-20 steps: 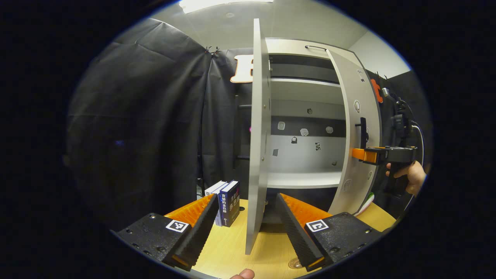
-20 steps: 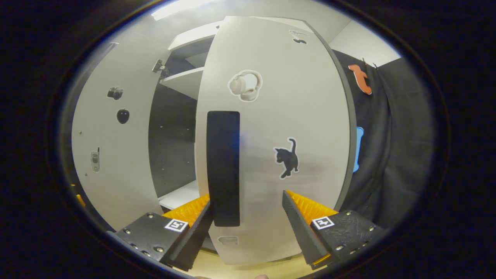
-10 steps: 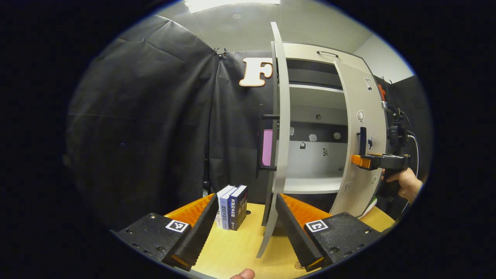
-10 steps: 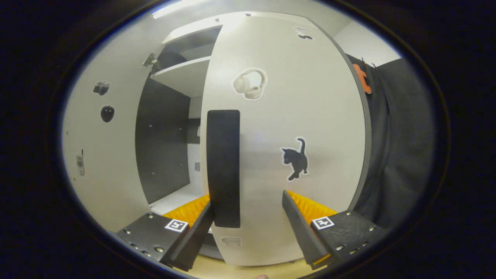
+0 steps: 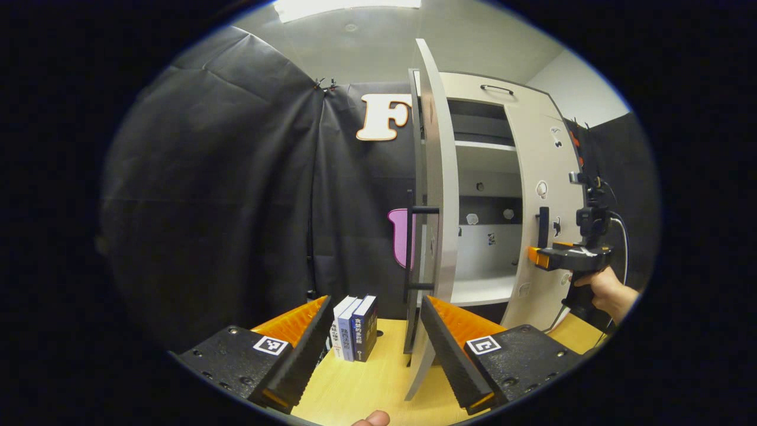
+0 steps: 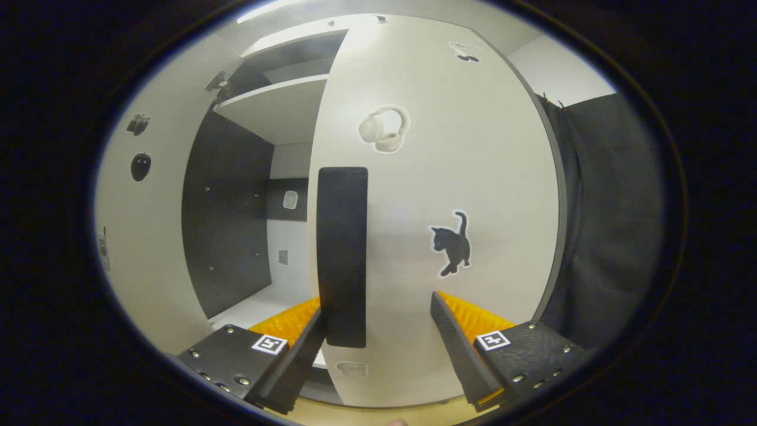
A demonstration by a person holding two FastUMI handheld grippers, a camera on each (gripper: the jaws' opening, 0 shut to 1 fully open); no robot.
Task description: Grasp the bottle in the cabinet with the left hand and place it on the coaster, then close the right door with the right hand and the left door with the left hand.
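Note:
In the left gripper view, the cabinet's left door (image 5: 436,195) stands edge-on just ahead, its black handle (image 5: 421,210) on the outer side. My left gripper (image 5: 375,349) is open, and the door's lower edge passes close by its right finger. Farther right, a hand (image 5: 603,290) holds my right gripper (image 5: 534,255) against the half-swung right door (image 5: 541,171). In the right gripper view, the right gripper (image 6: 378,349) is open and faces that right door (image 6: 467,165). Its left finger sits beside the lower end of the door's black handle (image 6: 342,254).
Three upright books (image 5: 355,319) stand on the wooden table (image 5: 372,378), left of the left door. Inside the cabinet are white shelves (image 6: 278,112) and a dark side wall. The left door's inner face (image 6: 136,225) carries small stickers. Black cloth hangs behind and to the right.
The right door has swung further towards shut with the right gripper behind it. The left gripper view has shifted, so the left door's outer handle now shows.

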